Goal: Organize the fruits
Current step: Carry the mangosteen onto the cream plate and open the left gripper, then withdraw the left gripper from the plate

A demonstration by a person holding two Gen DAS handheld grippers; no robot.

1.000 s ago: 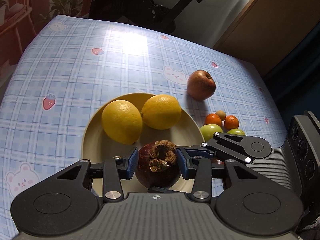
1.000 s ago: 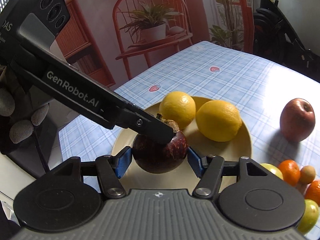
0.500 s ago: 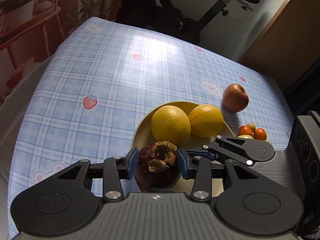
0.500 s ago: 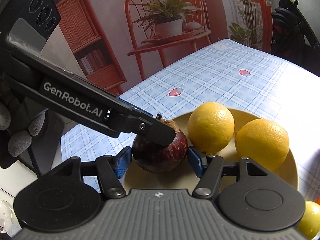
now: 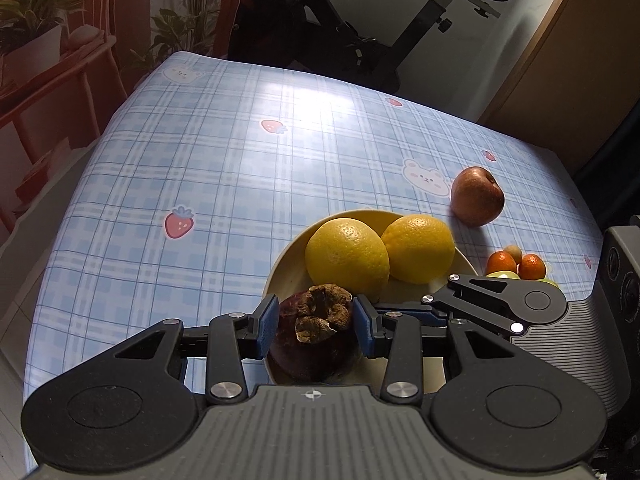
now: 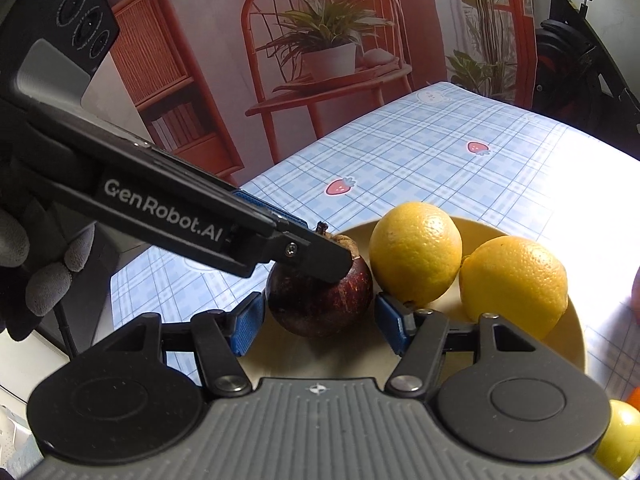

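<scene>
Left claw (image 5: 314, 322) is clenched on the dark purple mangosteen (image 5: 312, 336), blue pads pressed on both its sides, the fruit sitting at the near edge of the yellow plate (image 5: 288, 264) on the checked tabletop (image 5: 200, 168). Right claw (image 6: 316, 320) brackets the same mangosteen (image 6: 320, 300) from the other side, left pad about touching, right pad with a visible gap, so released, not gripping. Two yellow citrus fruits (image 5: 380, 256) lie touching on the plate just behind it; a red apple (image 5: 477, 196) and small orange and green fruits (image 5: 516, 264) rest on the tabletop right of the plate.
</scene>
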